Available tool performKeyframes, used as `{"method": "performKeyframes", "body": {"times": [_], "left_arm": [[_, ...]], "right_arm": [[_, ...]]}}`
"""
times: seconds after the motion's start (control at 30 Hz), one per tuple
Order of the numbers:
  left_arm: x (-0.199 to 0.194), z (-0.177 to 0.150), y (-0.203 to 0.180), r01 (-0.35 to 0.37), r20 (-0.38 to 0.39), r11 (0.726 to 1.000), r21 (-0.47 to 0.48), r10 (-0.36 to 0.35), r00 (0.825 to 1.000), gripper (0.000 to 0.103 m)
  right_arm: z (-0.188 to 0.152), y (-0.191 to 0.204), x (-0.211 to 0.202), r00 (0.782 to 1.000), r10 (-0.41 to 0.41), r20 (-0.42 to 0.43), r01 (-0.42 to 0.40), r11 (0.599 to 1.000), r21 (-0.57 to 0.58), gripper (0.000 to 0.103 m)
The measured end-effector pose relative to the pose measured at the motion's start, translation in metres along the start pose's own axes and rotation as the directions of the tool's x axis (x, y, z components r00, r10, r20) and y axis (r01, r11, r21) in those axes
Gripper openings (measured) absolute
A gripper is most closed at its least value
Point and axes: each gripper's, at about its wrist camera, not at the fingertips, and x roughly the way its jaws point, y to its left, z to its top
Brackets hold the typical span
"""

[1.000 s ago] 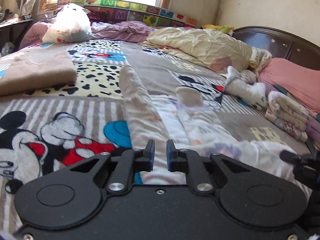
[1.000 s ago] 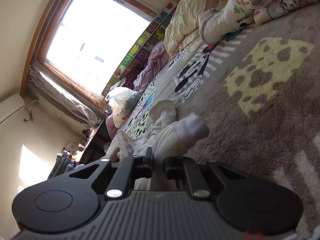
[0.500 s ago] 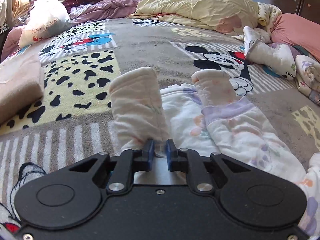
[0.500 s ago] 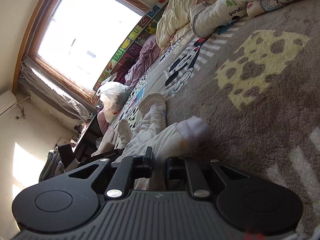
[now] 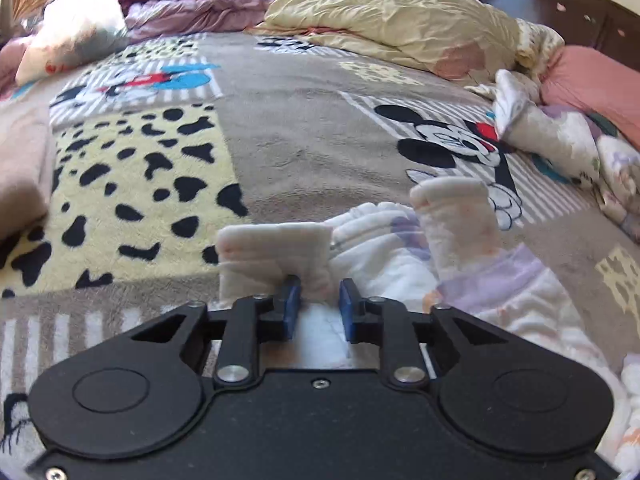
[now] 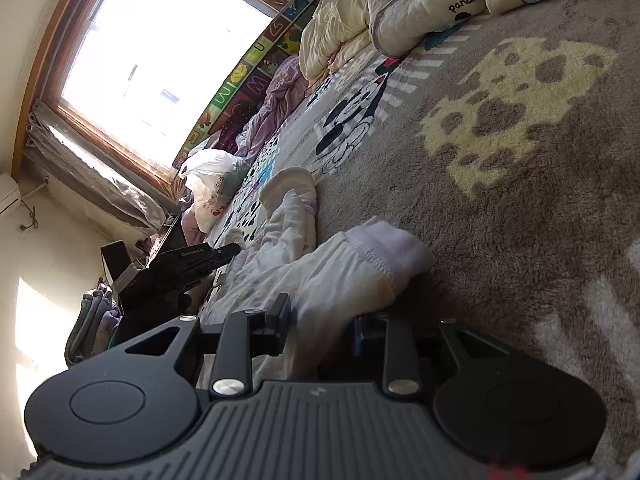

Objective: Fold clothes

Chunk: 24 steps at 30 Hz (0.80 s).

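Free room & obstacles, left wrist view unless noted. Bare blanket (image 5: pixel 280 136) runs from centre to 12 o'clock: widest open lane. At 9 o'clock a folded tan cloth (image 5: pixel 20 168) blocks the edge; at 11 o'clock a white plastic bag (image 5: pixel 72 28). Cream quilt (image 5: pixel 400 28) closes 12–1 o'clock; pink pillow (image 5: pixel 592 84) and a heap of small clothes (image 5: pixel 552 140) crowd 2–3 o'clock. Garment cuffs (image 5: pixel 276 256) lie just ahead of the left hand-held gripper (image 5: pixel 316 304). Right wrist view: open blanket at 3 o'clock; left hand-held gripper at 9 o'clock.
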Motion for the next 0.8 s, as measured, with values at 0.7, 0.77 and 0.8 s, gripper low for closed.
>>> {"method": "performKeyframes", "body": {"times": [0.7, 0.77, 0.8], "left_arm": [[-0.012, 0.011, 0.027, -0.027, 0.078, 0.995, -0.095, 0.034, 0.996, 0.024], [0.008, 0.013, 0.022, 0.006, 0.034, 0.998, -0.070, -0.004, 0.999, 0.024], [0.018, 0.013, 0.019, 0.024, 0.011, 0.998, -0.056, -0.023, 1.000, 0.024]], "right_arm": [[0.001, 0.013, 0.000, 0.997, 0.079, 0.020, -0.077, 0.994, -0.082, 0.015], [0.003, 0.013, -0.003, 0.994, 0.100, 0.036, -0.097, 0.992, -0.081, 0.015], [0.004, 0.013, -0.004, 0.993, 0.106, 0.042, -0.102, 0.991, -0.082, 0.015]]}}
